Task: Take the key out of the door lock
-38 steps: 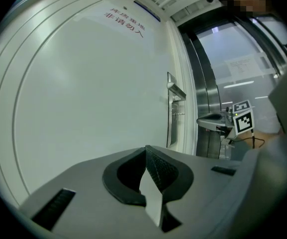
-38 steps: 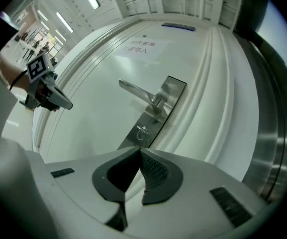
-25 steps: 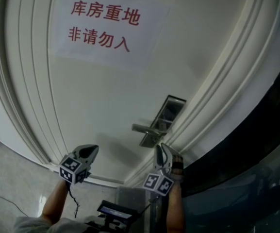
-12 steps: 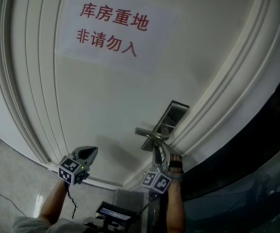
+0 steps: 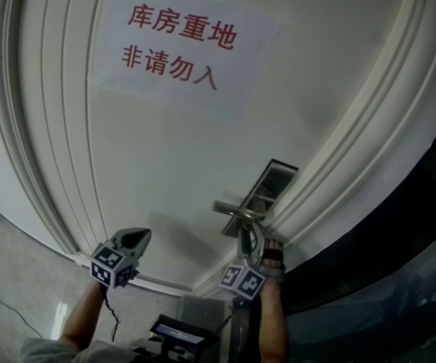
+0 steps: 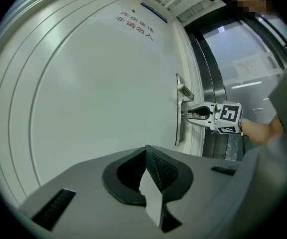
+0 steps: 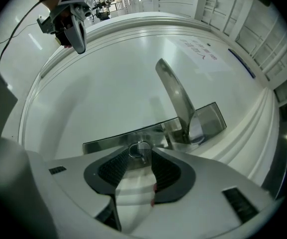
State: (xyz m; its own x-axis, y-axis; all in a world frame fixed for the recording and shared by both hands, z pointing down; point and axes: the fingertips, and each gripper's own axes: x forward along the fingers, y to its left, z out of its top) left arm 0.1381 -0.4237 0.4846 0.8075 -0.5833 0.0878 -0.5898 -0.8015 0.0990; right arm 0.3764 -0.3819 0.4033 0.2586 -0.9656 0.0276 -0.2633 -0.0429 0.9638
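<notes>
Since the earlier frames my right gripper (image 7: 141, 157) has closed in on the lock plate (image 7: 113, 141) under the handle (image 7: 175, 96). Its jaws have just been opening and stand wide, with the key (image 7: 140, 148) between them, still in the lock. My left gripper (image 6: 145, 151) holds nothing, jaws pressed together.

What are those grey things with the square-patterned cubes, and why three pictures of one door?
A person holds a grabbing tool in each hand; each has two jaws. One picture comes from a camera on the person's head, the other two from cameras riding on the tools. There's no table, just a white door with a red-lettered sign, a metal handle and a key in the lock plate. The right gripper has just been opening its jaws: they stand apart with the key's head between them, not squeezing. The left gripper is shut and holds nothing.
</notes>
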